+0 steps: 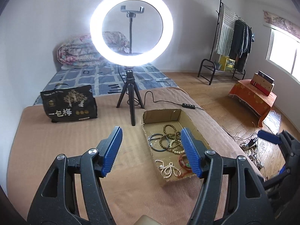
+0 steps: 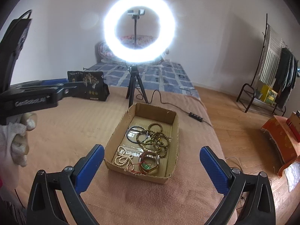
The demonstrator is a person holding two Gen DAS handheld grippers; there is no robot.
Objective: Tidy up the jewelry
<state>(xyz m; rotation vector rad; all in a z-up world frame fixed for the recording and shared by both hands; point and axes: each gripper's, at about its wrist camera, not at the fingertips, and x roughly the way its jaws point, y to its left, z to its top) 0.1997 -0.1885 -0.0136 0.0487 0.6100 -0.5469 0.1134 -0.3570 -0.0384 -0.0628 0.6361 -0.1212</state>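
A shallow cardboard tray (image 2: 173, 129) (image 1: 189, 119) sits on the pink-covered table. In it lie brown bead bracelets (image 2: 155, 136) (image 1: 169, 133), a dark bangle (image 2: 134, 134) (image 1: 159, 142), a white pearl strand (image 2: 122, 158) (image 1: 168, 169), and a band with a green stone on a red cord (image 2: 148, 164) (image 1: 184, 162). My left gripper (image 1: 150, 140) is open and empty, above the table just left of the tray. My right gripper (image 2: 151, 156) is open and empty, hovering over the tray's near end. The left gripper also shows at the left of the right wrist view (image 2: 61, 86).
A lit ring light on a black tripod (image 1: 131, 93) (image 2: 136, 86) stands behind the tray, its cable and switch (image 1: 188, 106) (image 2: 196, 117) trailing right. A black printed bag (image 1: 69, 103) (image 2: 88, 86) sits at the back left. The table's right edge drops to a wooden floor.
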